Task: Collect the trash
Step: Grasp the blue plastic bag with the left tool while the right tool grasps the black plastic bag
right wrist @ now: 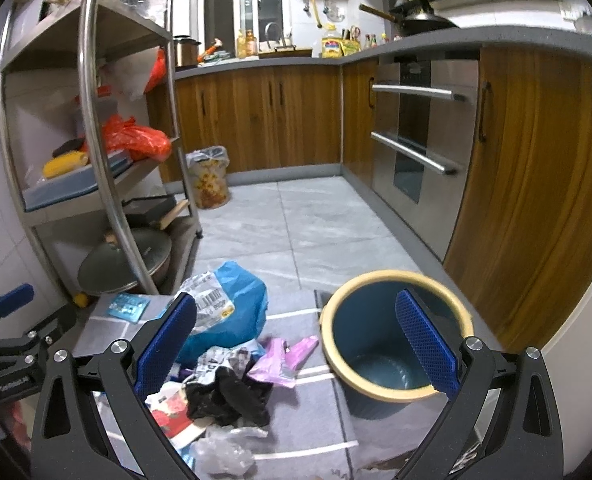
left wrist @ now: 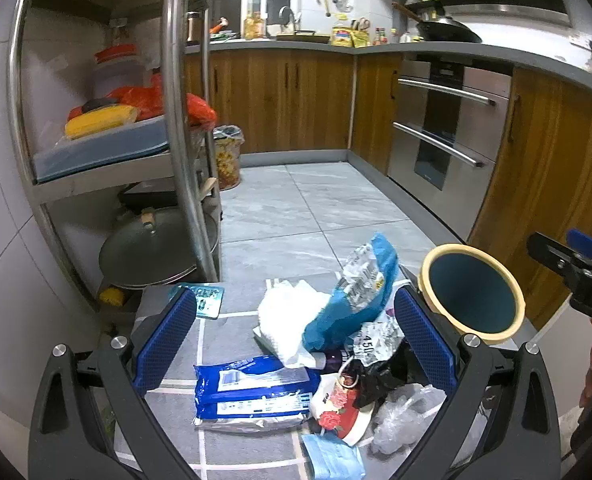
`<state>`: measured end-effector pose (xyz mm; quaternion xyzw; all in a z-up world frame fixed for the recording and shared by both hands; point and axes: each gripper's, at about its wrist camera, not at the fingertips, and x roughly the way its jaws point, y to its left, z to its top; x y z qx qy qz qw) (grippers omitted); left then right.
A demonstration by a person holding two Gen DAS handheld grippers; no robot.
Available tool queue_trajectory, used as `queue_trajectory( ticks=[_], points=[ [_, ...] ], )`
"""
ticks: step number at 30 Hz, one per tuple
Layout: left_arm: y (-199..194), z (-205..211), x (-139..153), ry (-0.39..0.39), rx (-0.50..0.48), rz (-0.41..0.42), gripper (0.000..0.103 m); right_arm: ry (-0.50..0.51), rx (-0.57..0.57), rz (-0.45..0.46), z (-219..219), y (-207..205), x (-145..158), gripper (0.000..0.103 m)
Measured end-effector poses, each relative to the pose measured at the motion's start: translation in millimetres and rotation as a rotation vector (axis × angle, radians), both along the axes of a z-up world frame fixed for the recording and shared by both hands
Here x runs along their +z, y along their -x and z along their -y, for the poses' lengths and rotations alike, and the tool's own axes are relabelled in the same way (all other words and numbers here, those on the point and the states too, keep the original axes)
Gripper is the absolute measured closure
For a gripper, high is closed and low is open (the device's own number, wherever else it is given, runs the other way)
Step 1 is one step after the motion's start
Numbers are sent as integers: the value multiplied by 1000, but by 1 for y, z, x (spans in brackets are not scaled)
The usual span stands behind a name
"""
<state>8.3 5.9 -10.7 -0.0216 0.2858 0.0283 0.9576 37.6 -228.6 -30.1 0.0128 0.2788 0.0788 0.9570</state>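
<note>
A pile of trash lies on a grey mat [left wrist: 224, 344]: a blue snack bag [left wrist: 356, 300], white tissue [left wrist: 288, 316], a blue wipes pack [left wrist: 252, 392], a red flowered carton [left wrist: 336, 404], a black bag [right wrist: 228, 396], a purple wrapper [right wrist: 280, 360], clear plastic [left wrist: 404, 416] and a face mask [left wrist: 332, 460]. A blue bin with a cream rim [right wrist: 392, 340] stands empty to the right of the pile; it also shows in the left wrist view [left wrist: 472, 292]. My left gripper [left wrist: 296, 344] is open above the pile. My right gripper [right wrist: 296, 344] is open, one finger over the bin.
A steel rack [left wrist: 176, 120] with pans and bags stands at the left. Wooden cabinets [left wrist: 280, 100] and an oven [left wrist: 444, 136] line the back and right. A patterned bin [left wrist: 228, 160] stands by the rack. A blue sachet [left wrist: 208, 300] lies on the mat's far corner.
</note>
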Motion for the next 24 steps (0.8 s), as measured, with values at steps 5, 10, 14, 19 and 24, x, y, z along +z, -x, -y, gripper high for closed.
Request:
queue_trajectory(
  ticks=[5, 10, 14, 19, 24],
  points=[
    [-18, -12, -3, 56, 22, -23, 6, 14, 59, -61, -9, -12, -10, 4],
    [-53, -14, -14, 71, 8, -65, 7, 38, 137, -143, -24, -35, -33, 7],
    [-83, -5, -28, 56, -60, -99, 18, 41, 241, -232, -40, -49, -56, 24],
    [-119, 7, -57, 99, -150, -193, 29, -8, 310, -421, -50, -65, -97, 46],
    [-142, 19, -88, 126, -222, -273, 40, 2, 386, -472, -63, -71, -116, 53]
  ],
)
